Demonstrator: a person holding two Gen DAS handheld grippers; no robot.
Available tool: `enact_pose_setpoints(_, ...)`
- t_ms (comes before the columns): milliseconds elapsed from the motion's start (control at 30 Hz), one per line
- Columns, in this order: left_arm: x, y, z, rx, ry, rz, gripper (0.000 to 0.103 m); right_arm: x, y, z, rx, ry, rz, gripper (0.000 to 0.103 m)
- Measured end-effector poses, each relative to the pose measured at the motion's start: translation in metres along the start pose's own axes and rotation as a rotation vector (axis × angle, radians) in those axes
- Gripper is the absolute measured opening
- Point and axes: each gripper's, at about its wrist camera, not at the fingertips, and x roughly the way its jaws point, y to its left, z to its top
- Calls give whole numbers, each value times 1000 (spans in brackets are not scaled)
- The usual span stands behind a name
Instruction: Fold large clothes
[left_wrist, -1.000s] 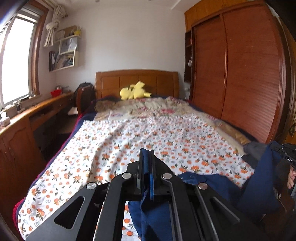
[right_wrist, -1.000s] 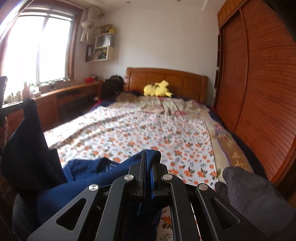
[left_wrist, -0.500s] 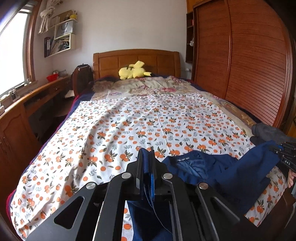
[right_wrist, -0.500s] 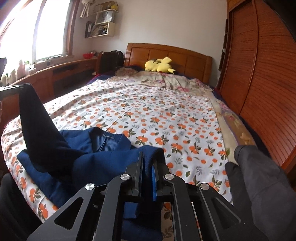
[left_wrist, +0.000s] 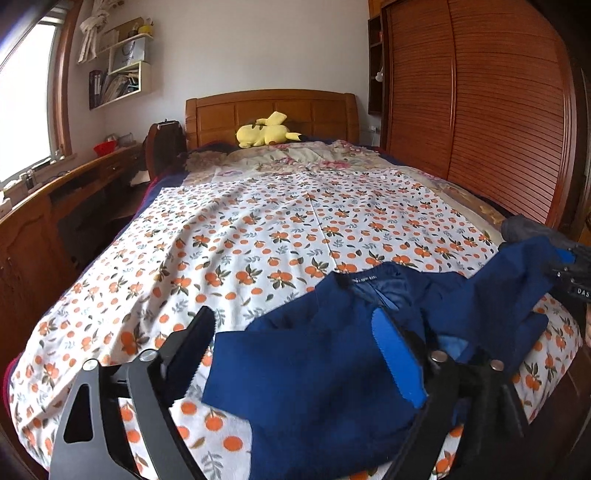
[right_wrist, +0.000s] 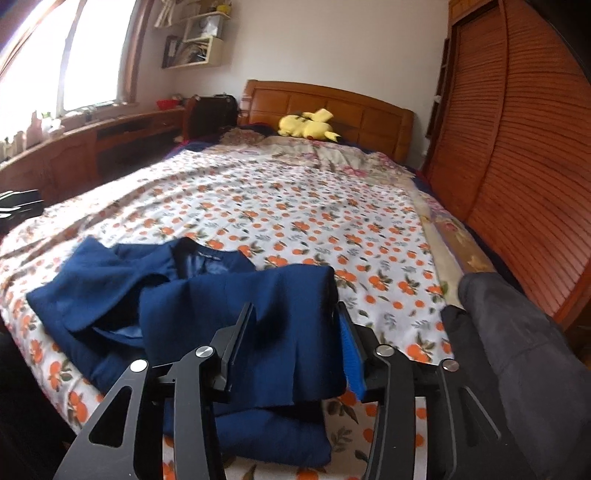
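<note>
Right now the navy jacket (right_wrist: 207, 295) lies crumpled at the foot end of the bed, spread over the orange-print sheet (left_wrist: 295, 229) with its collar and label facing toward the headboard (left_wrist: 271, 110). One flap of the cloth lies folded over the rest, and the lining shows a paler blue near the neck.

Both claws sit low over the garment. On the left gripper (left_wrist: 295, 354) the jaws are opening and already stand wide; a corner of the navy cloth lies between them, resting against the blue-padded finger on the right side of the view, while the other finger stands clear of it over the sheet. The pads do not squeeze it.

On the right gripper (right_wrist: 295, 339) the jaws are opening too, about half spread. A fold of the jacket sits in the gap between them, loose, with the fingers close alongside it rather than pinching.

Beside the jacket, at the wardrobe side of the bed, a dark grey garment (right_wrist: 517, 350) lies in a heap. A yellow plush toy (left_wrist: 267, 134) rests up by the headboard, on a floral quilt (left_wrist: 295, 158). Along the window side runs a wooden desk (left_wrist: 55, 206), and the slatted wardrobe doors (left_wrist: 480, 110) close off the other wall.
</note>
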Motion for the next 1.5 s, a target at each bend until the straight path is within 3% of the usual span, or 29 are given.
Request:
enact_pose_setpoints(300, -1, -19, -27, 16, -28, -40, 95, -15, 0, -13, 4, -3, -57, 55)
enact_pose_setpoints(533, 0, -29, -39, 13, -46, -80, 95, -16, 17, -19, -4, 2, 8, 55)
enact_pose_setpoints(800, -1, -31, -52, 25, -58, -86, 97, 25, 72, -29, -92, 70, 116, 55)
enact_pose_setpoints(1100, -2, -25, -54, 15, -54, -91, 97, 94, 87, -37, -126, 210, 119, 54)
enact_pose_setpoints(1167, -3, -25, -54, 17, -54, -93, 97, 106, 87, -34, -134, 232, 113, 47)
enact_pose_setpoints(1233, -4, -25, -54, 21, -57, -90, 97, 113, 85, -29, -127, 240, 126, 32)
enact_pose_setpoints(1300, -6, -24, -54, 20, -61, -90, 98, 117, 84, -18, -126, 234, 135, 9)
enact_pose_setpoints(1367, -8, -22, -54, 13, -64, -92, 98, 119, 85, -7, -145, 217, 130, 2)
enact_pose_setpoints(1500, -9, -18, -54, 1, -67, -90, 98, 130, 90, 22, -181, 181, 104, 2)
